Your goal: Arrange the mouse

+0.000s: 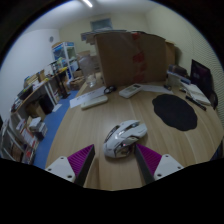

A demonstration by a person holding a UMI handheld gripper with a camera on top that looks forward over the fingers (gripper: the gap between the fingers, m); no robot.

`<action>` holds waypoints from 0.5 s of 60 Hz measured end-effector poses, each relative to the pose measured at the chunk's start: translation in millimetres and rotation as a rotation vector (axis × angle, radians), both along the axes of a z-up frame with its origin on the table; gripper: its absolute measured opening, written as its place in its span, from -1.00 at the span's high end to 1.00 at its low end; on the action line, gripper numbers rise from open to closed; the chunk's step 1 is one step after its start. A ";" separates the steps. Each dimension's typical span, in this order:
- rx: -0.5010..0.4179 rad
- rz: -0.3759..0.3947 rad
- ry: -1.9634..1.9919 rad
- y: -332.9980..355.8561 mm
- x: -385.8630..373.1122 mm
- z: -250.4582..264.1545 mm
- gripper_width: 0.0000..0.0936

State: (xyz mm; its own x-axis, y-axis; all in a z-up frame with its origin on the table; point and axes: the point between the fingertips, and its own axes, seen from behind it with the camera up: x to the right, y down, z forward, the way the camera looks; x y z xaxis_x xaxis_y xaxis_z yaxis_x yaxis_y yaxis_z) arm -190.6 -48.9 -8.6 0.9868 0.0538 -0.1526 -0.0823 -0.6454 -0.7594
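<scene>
Wood-grain tabletop carries the white and grey computer mouse, which rests on the surface just ahead of your gripper and in line with the gap between its fingers. Your fingers stand spread apart, magenta pads facing inward, neither touching the mouse. A round black mouse mat lies apart from the mouse, to its right and farther off. Beyond, a large brown cardboard box stands on the table, a white keyboard near its base.
</scene>
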 end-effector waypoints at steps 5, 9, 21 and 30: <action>0.017 -0.048 -0.011 21.3 -0.7 -0.2 -0.79; 0.017 -0.059 -0.049 34.2 -1.8 -1.7 -0.80; 0.062 -0.097 -0.124 64.2 1.3 -5.7 -0.29; -0.042 -0.079 -0.108 65.3 -4.6 -4.3 0.08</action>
State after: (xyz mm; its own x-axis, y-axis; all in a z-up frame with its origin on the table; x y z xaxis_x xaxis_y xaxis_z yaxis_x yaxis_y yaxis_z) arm -195.2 16.4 -12.9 0.9985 -0.0292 -0.0455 -0.0533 -0.6717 -0.7389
